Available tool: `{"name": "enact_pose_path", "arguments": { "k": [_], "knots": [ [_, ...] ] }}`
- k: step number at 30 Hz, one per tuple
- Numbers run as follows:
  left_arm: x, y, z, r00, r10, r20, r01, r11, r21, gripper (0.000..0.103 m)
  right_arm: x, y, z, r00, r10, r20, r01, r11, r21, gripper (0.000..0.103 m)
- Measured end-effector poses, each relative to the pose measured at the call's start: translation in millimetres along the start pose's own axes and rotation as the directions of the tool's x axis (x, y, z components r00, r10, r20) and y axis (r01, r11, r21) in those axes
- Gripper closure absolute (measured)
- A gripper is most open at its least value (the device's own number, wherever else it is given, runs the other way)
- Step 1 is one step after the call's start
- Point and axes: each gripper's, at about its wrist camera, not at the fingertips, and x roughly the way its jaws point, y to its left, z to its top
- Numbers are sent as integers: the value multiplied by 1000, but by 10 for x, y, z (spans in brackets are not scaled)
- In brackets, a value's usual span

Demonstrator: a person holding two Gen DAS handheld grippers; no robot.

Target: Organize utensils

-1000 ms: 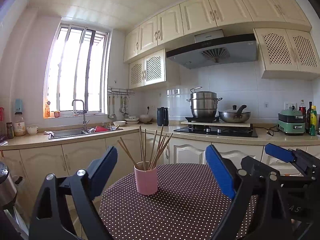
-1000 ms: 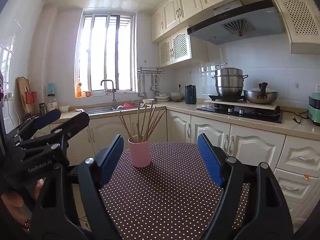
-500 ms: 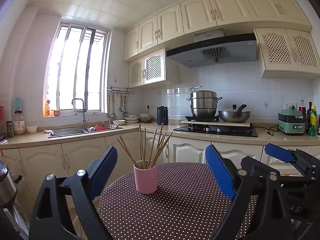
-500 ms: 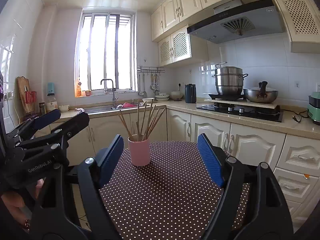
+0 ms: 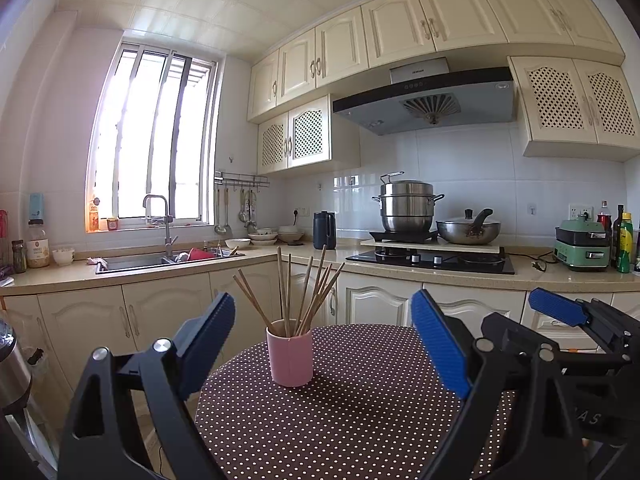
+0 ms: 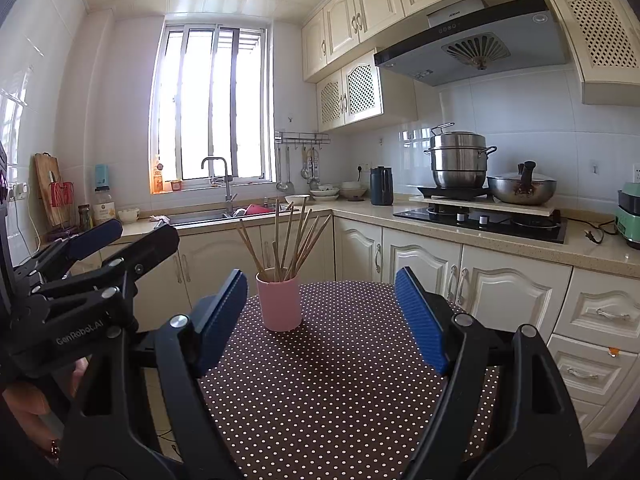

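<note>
While both tools hover above the near edge of the polka-dot table [image 5: 360, 420], the left gripper [image 5: 332, 344] has its blue pads spread wide with nothing between them. Likewise the right gripper [image 6: 320, 316] stands spread and empty, filling the lower frame of its own view. Beyond the pads, just left of centre, a pink cup [image 5: 290, 354] stands upright on the cloth, holding wooden chopsticks [image 5: 304, 292] that fan outward. Farther back, the sink [image 5: 160, 260] sits under the window at left; a steel steamer pot [image 5: 406, 208] occupies the stove at right.
</note>
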Motion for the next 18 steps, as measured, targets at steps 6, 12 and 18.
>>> {"name": "enact_pose_path", "arguments": {
  "k": [6, 12, 18],
  "knots": [
    [4, -11, -24, 1000, 0, -3, 0, 1000, -4, 15, 6, -1, -14, 1000, 3, -5, -3, 1000, -1, 27],
    [45, -29, -53, 1000, 2, -16, -2, 1000, -8, 15, 62, -6, -16, 1000, 7, -21, -7, 1000, 2, 27],
    [62, -46, -61, 1000, 7, -26, -8, 1000, -21, 15, 79, -12, -29, 999, 12, -31, -12, 1000, 8, 27]
  ]
}}
